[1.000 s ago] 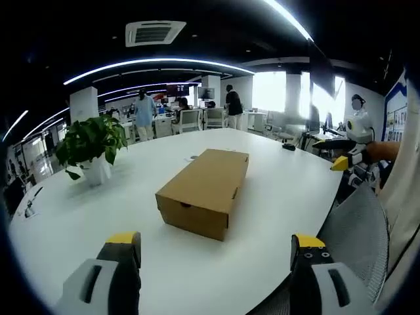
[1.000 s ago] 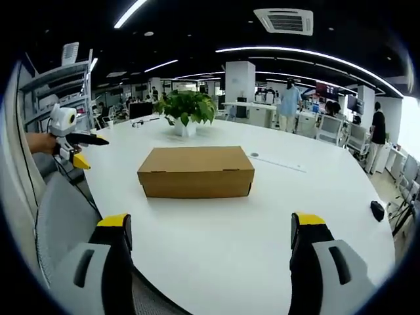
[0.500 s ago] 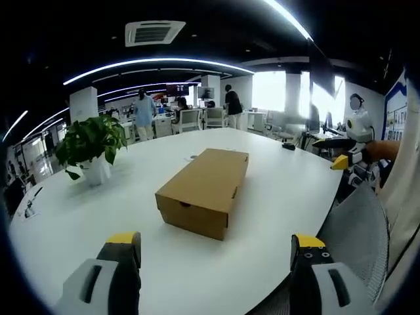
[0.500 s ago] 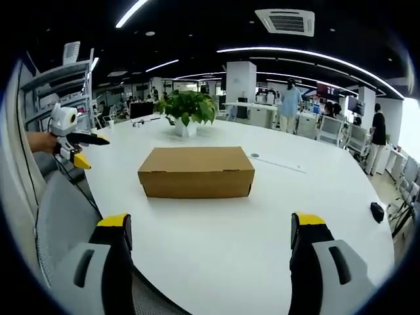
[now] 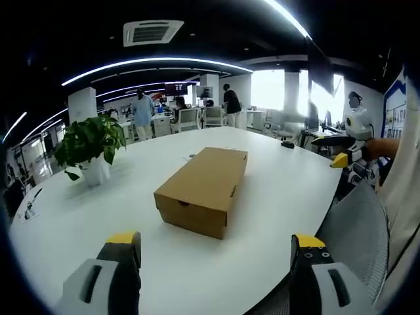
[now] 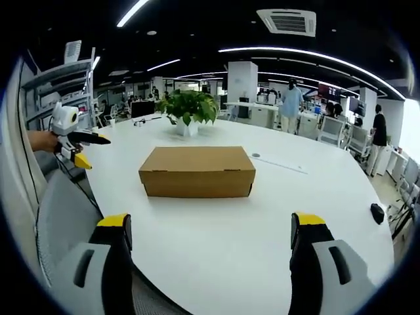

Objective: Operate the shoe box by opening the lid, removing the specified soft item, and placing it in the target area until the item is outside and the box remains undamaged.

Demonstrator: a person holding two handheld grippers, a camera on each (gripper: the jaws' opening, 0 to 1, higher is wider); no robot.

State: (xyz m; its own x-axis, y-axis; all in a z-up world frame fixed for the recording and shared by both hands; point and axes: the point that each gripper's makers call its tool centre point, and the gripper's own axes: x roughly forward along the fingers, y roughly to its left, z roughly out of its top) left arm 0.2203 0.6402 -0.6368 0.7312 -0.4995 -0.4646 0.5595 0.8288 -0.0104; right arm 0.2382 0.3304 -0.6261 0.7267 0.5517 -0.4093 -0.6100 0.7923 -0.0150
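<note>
Both the left gripper (image 5: 213,259) and right gripper (image 6: 210,259) hang at the table (image 6: 262,216) edge, jaws spread and empty. Nothing has really changed over the last second, so work hasn't begun. Mid-table, the box (image 6: 197,171) sits lid shut; beyond it, a plant (image 6: 188,108).

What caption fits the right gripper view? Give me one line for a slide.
Closed cardboard shoe box on white table, potted plant behind, open right gripper short of it.
</note>
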